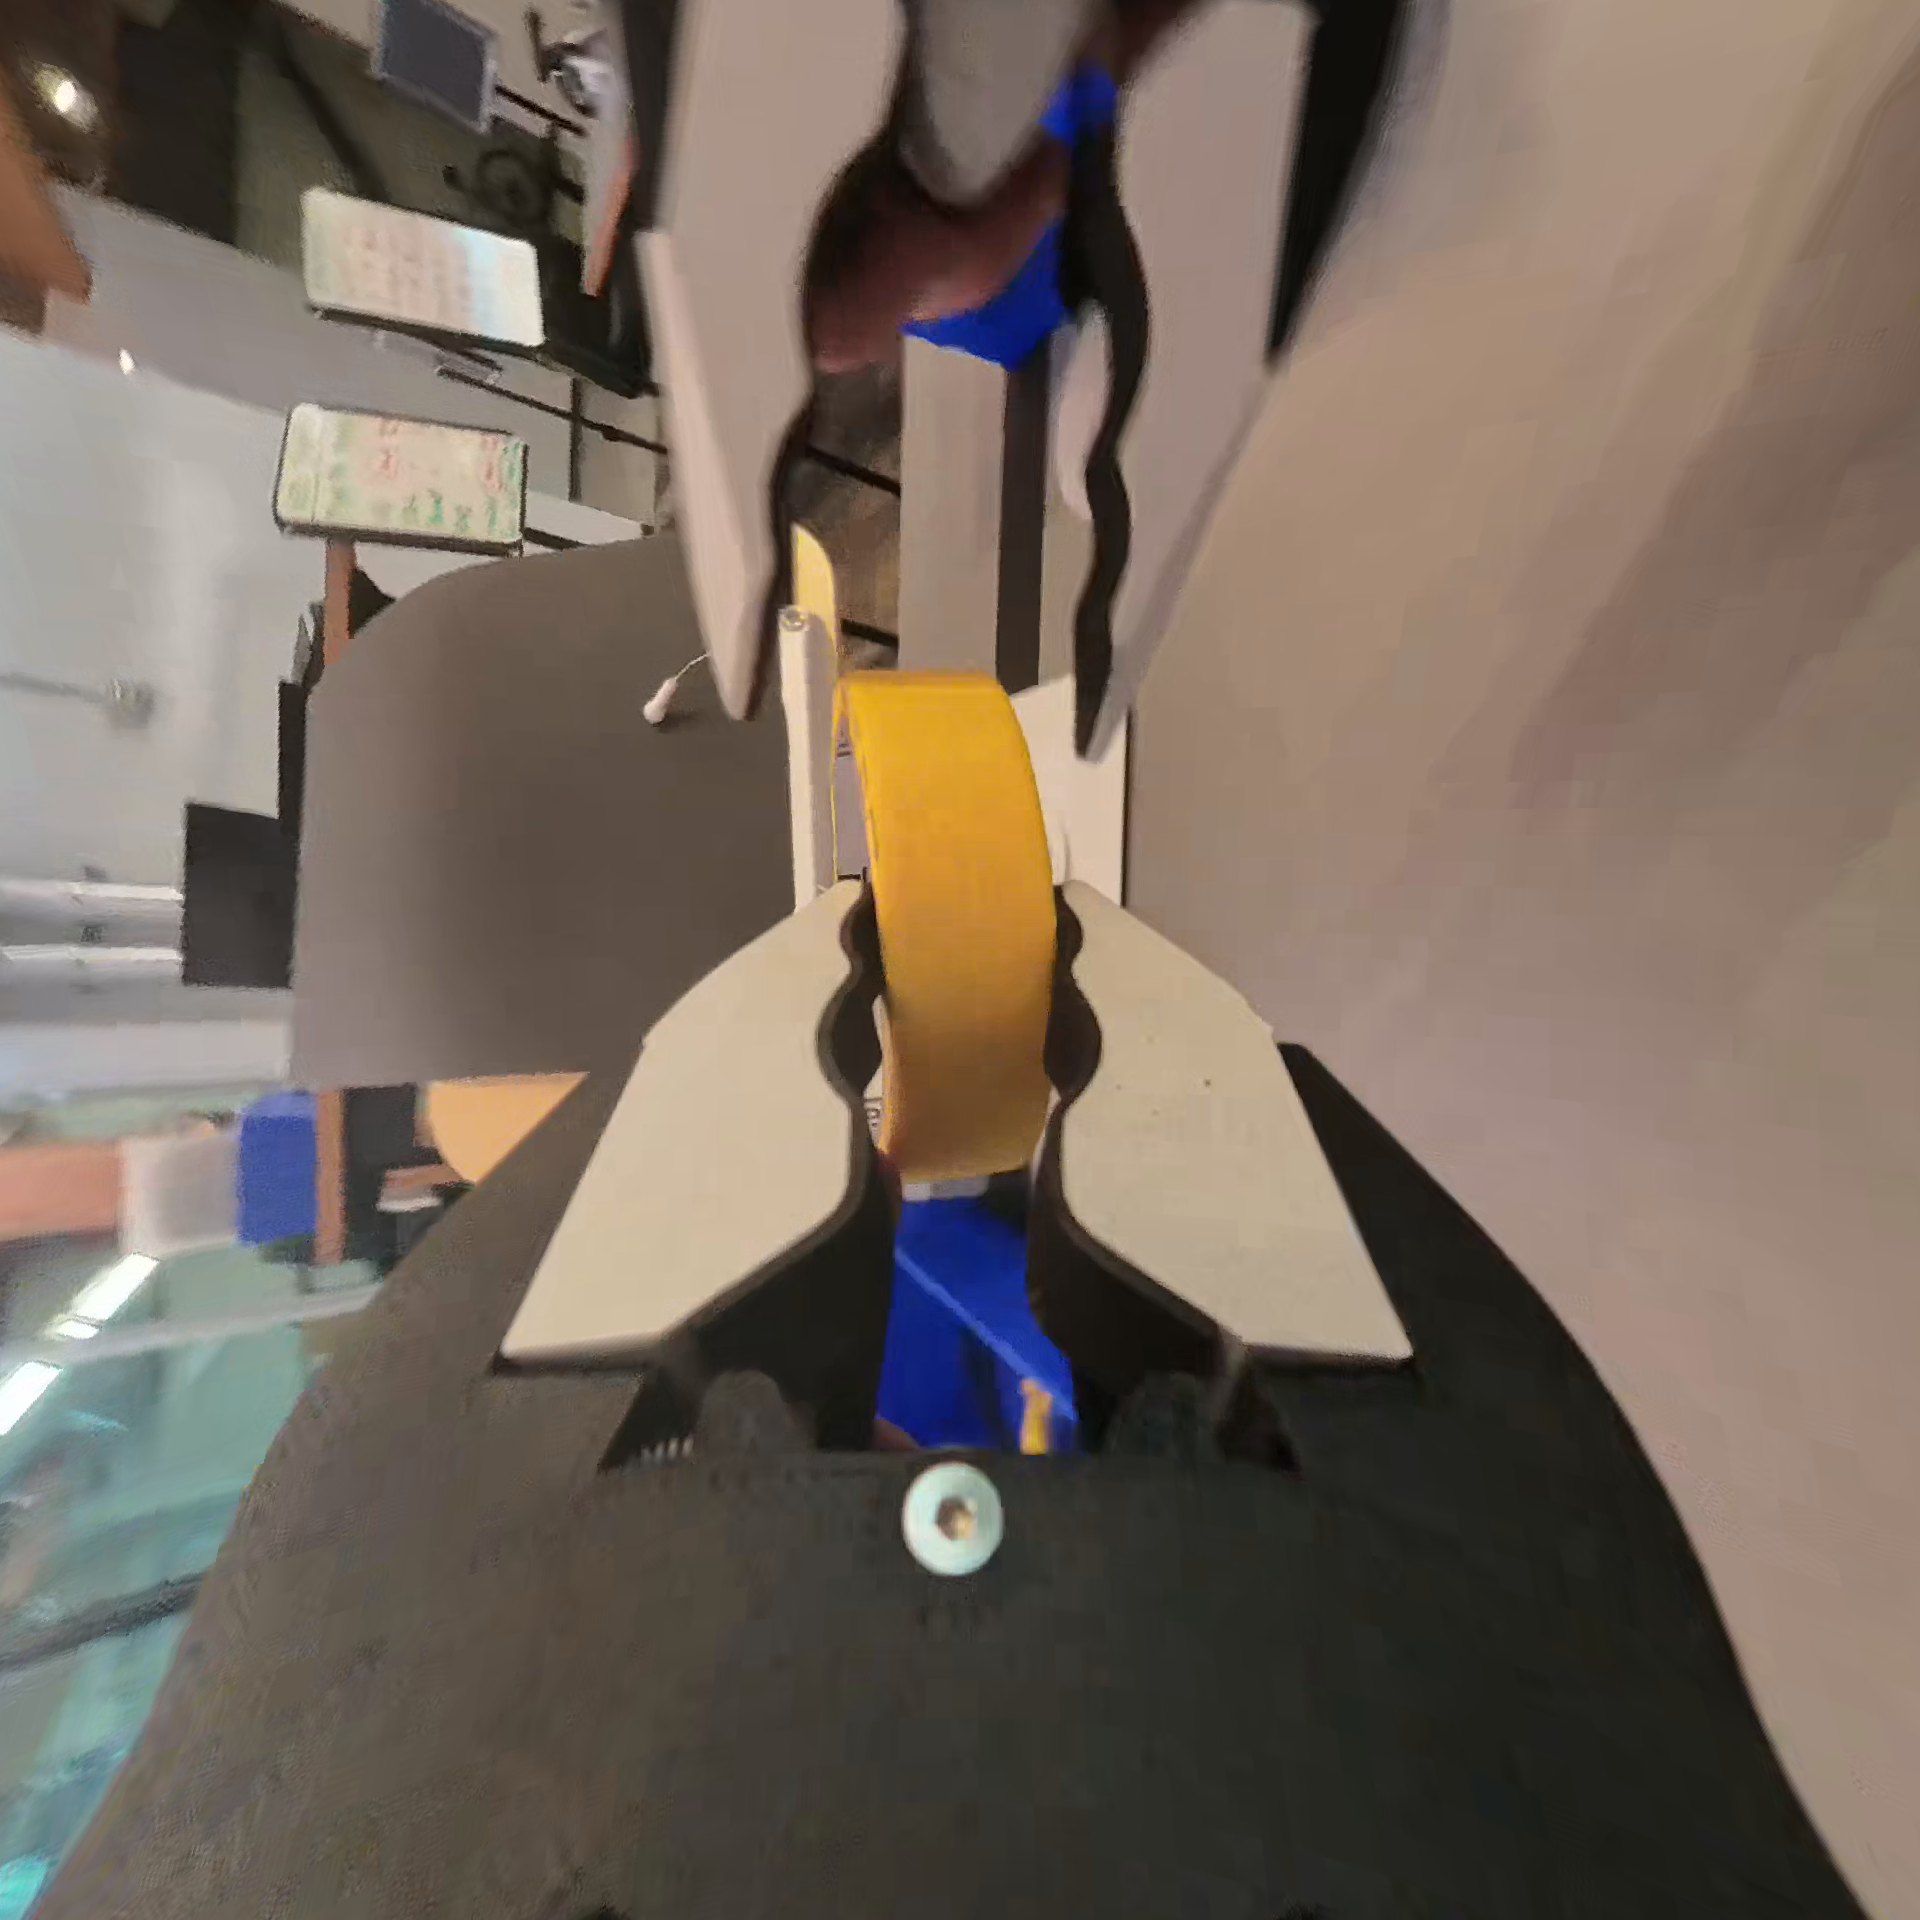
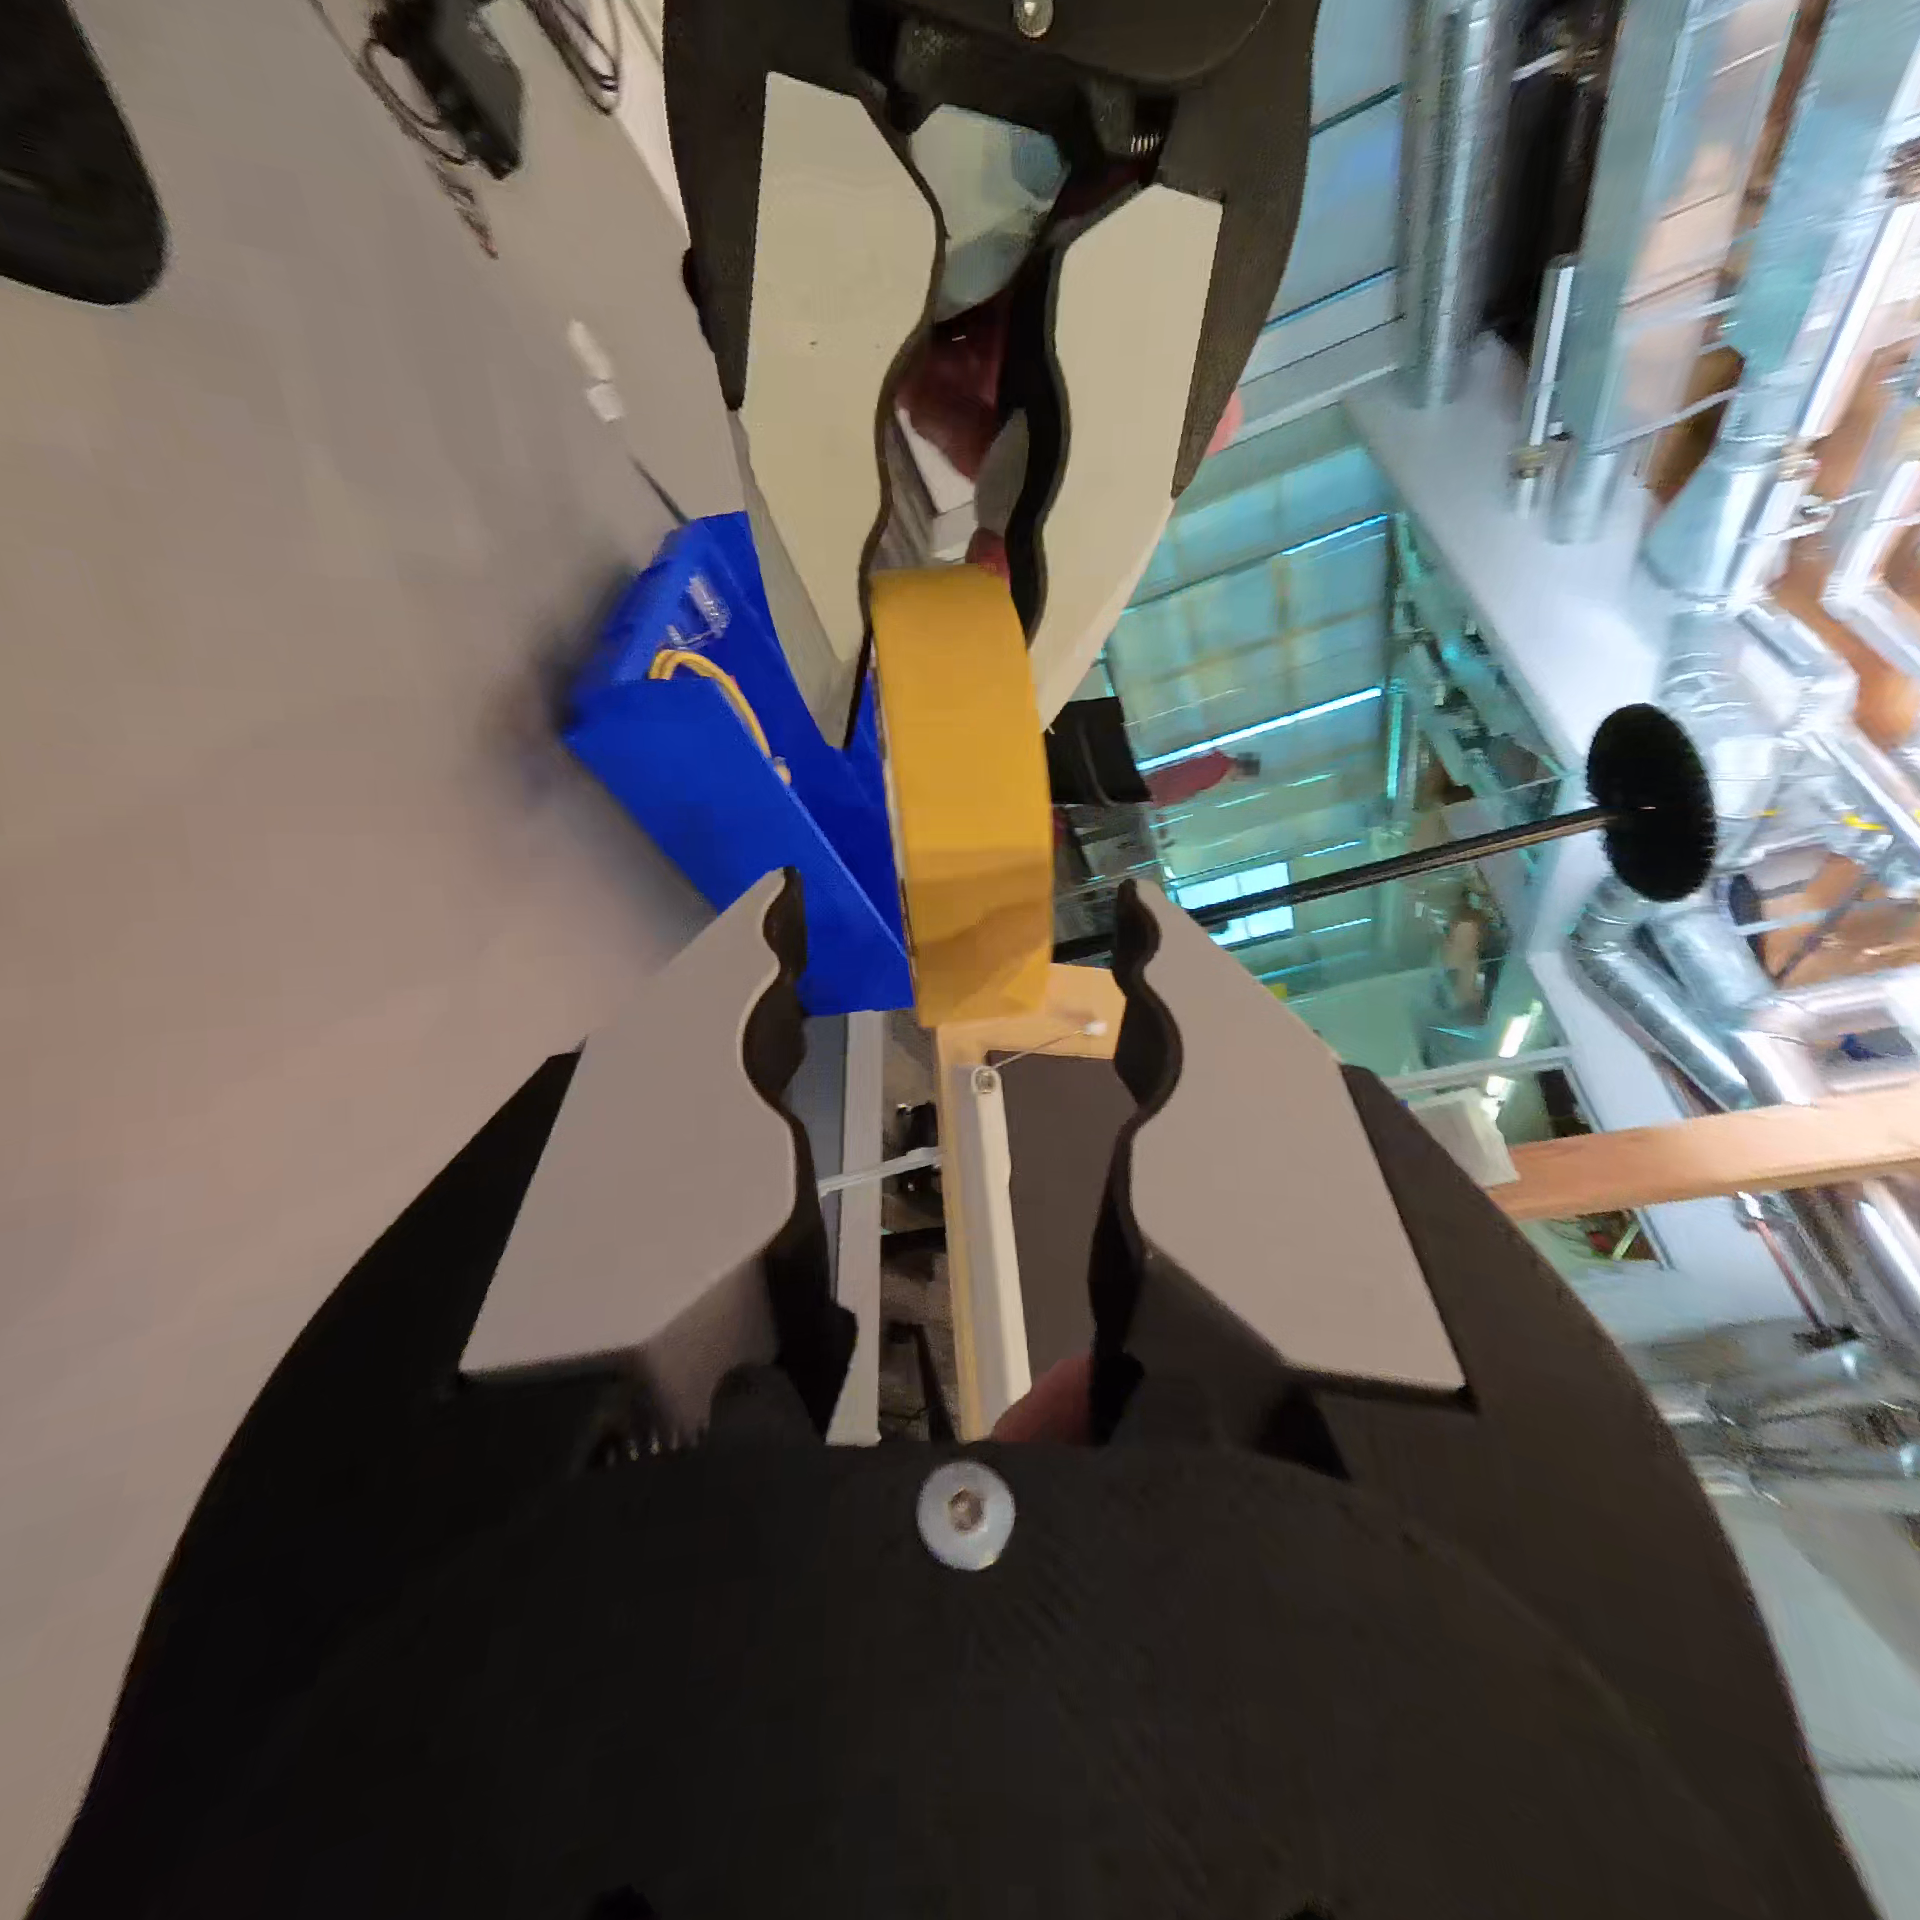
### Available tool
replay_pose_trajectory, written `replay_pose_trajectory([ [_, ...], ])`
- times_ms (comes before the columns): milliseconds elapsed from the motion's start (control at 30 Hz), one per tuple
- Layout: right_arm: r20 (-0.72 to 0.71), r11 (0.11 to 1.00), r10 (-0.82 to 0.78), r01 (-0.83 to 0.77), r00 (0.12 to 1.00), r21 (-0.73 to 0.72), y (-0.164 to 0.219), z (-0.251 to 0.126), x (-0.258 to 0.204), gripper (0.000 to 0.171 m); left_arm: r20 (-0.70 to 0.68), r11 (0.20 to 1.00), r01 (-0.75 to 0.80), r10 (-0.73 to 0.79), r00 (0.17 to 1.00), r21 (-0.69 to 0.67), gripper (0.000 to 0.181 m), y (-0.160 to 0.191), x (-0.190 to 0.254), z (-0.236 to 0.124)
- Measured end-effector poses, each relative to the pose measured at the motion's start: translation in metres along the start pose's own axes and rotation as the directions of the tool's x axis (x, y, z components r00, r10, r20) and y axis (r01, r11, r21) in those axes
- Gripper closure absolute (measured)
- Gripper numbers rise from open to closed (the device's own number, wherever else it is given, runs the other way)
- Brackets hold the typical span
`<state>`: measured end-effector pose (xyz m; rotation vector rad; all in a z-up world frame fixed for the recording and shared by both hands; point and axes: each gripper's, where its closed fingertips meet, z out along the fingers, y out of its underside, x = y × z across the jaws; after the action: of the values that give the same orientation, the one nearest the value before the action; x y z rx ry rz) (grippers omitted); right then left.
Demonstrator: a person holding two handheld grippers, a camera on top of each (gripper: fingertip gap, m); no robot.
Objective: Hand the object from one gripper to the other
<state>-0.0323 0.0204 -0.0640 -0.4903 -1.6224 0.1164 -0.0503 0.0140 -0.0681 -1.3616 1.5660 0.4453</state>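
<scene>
My left gripper is clamped, both pads pressed onto the load between them. My right gripper faces it tip to tip, jaws spread wide, fingertips flanking the load's end, touching nothing. Both rolled sideways.

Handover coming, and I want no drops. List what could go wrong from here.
1. The right tongs are open and reach only the end of the tape roll; closing now may catch just its edge.
2. If the left tongs let go early, the roll would probably fall.
3. The two pairs of tips are close and could clash.
</scene>
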Motion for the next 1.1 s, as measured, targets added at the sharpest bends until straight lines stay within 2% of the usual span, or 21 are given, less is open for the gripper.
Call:
replay_pose_trajectory([
  [100,0.117,0.999,0.05,-0.052,0.992,0.011,-0.003,-0.007,-0.013,0.116,-0.02,0.975,-0.212,0.211,0.977,-0.071,0.152,0.0,0.007,0.002],
  [267,0.296,0.996,0.082,-0.089,0.952,0.011,-0.008,-0.012,-0.042,0.128,-0.087,0.871,-0.478,0.471,0.878,-0.109,0.152,-0.013,0.025,0.007],
  [367,0.416,0.992,0.121,-0.129,0.901,-0.009,-0.009,-0.014,-0.064,0.134,-0.115,0.793,-0.6,0.589,0.8,-0.111,0.152,-0.022,0.034,0.011],
  [467,0.519,0.988,0.145,-0.152,0.843,-0.029,-0.009,-0.019,-0.084,0.155,-0.156,0.726,-0.679,0.662,0.733,-0.109,0.153,-0.027,0.043,0.012],
  [533,0.559,0.988,0.147,-0.152,0.816,-0.038,-0.01,-0.023,-0.09,0.16,-0.162,0.704,-0.703,0.686,0.709,-0.102,0.153,-0.029,0.047,0.013],
  [600,0.545,0.989,0.145,-0.143,0.826,-0.047,-0.008,-0.02,-0.088,0.161,-0.16,0.693,-0.712,0.694,0.702,-0.114,0.153,-0.027,0.045,0.013],
  [667,0.479,0.992,0.127,-0.111,0.869,-0.063,-0.001,-0.013,-0.078,0.161,-0.127,0.685,-0.704,0.694,0.709,-0.187,0.152,-0.021,0.033,0.015],
  [767,0.344,0.994,0.09,-0.062,0.935,-0.093,0.011,0.001,-0.058,0.161,-0.042,0.73,-0.6,0.623,0.781,-0.329,0.145,-0.009,0.008,0.016],
  [833,0.25,0.995,0.072,-0.053,0.965,-0.082,0.012,0.01,-0.046,0.162,0.027,0.766,-0.528,0.576,0.817,-0.366,0.141,-0.005,-0.003,0.014],
  [1000,0.08,0.996,0.09,-0.09,0.993,-0.013,0.002,0.032,-0.032,0.162,0.084,0.882,-0.341,0.386,0.919,-0.325,0.127,-0.003,-0.004,0.004],
  [1067,0.046,0.991,0.13,-0.13,0.99,0.012,-0.003,0.037,-0.029,0.163,0.097,0.887,-0.315,0.366,0.926,-0.338,0.119,-0.002,-0.005,-0.001],
  [1100,0.021,0.989,0.148,-0.148,0.989,0.023,-0.004,0.039,-0.027,0.164,0.109,0.914,-0.27,0.315,0.943,-0.304,0.116,-0.006,-0.005,-0.004],
])
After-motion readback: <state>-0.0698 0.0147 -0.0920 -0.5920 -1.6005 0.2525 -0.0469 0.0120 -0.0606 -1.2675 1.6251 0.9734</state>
